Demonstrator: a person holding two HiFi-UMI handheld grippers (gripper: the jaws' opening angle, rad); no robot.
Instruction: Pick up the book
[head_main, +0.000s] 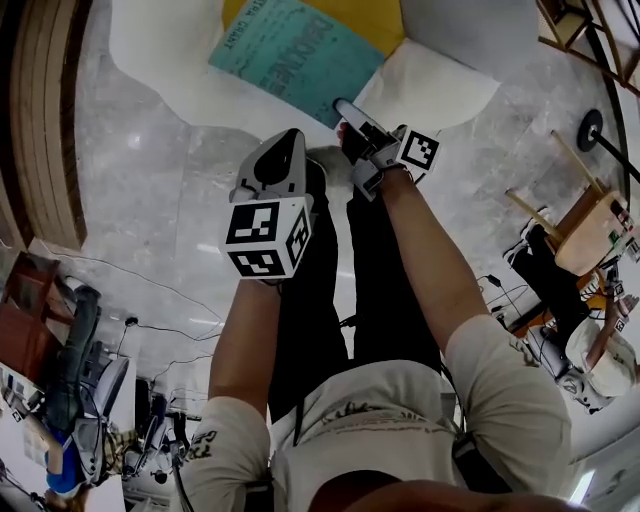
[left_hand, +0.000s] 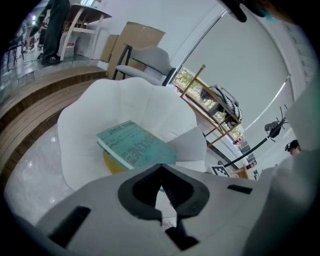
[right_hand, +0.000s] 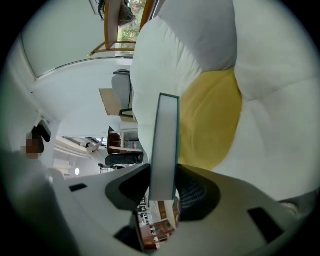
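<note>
A teal book (head_main: 300, 50) sits over the yellow centre (head_main: 360, 15) of a white flower-shaped cushion (head_main: 180, 60). My right gripper (head_main: 347, 110) is shut on the book's near corner. In the right gripper view the book (right_hand: 165, 140) stands edge-on between the two pads, in front of the yellow centre (right_hand: 210, 120). My left gripper (head_main: 292, 140) hovers to the left, short of the cushion, with nothing in it. In the left gripper view its jaws (left_hand: 160, 169) meet at the tips, and the book (left_hand: 135, 145) lies beyond them, tilted on the cushion.
A wooden stepped platform (head_main: 40, 110) runs along the left. Wooden furniture (head_main: 580, 230) and a seated person (head_main: 600, 360) are at the right. Cables (head_main: 150, 300) trail over the marble floor. A grey chair (left_hand: 145, 60) and a gold shelf (left_hand: 210, 100) stand behind the cushion.
</note>
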